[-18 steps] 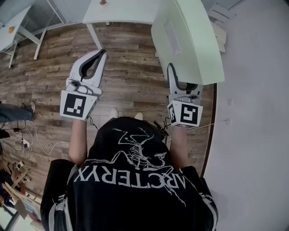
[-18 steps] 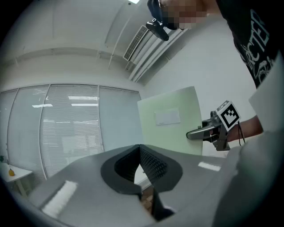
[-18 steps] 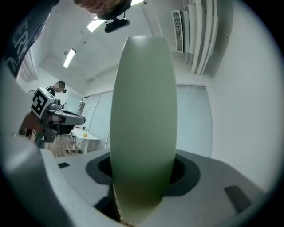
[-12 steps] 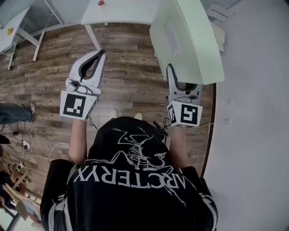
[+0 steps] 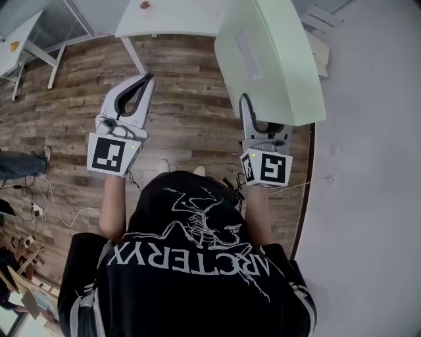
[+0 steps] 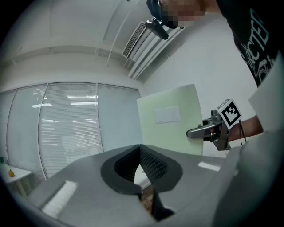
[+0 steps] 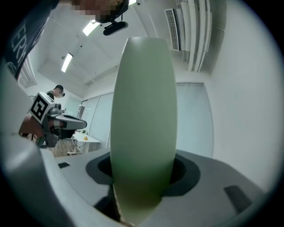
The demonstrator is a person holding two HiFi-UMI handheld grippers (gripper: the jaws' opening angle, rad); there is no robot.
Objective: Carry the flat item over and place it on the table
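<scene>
A large pale green flat board [image 5: 273, 56] with a white label stands upright in the air at the upper right of the head view. My right gripper [image 5: 263, 125] is shut on its lower edge. In the right gripper view the board [image 7: 142, 115] rises edge-on from between the jaws. My left gripper [image 5: 135, 92] is held out to the left over the wood floor, shut with nothing in it; the left gripper view shows its jaws [image 6: 141, 166] meeting and the board [image 6: 171, 119] off to the right.
A white table [image 5: 171, 16] stands ahead at the top of the head view, with a small red thing on it. Another white table [image 5: 16, 39] is at the far left. A white wall [image 5: 368, 164] runs along my right. Cables lie on the floor at lower left.
The board and my right gripper have shifted slightly left and toward me. The white table ahead has slid a little left in view. The left gripper has hardly moved.
</scene>
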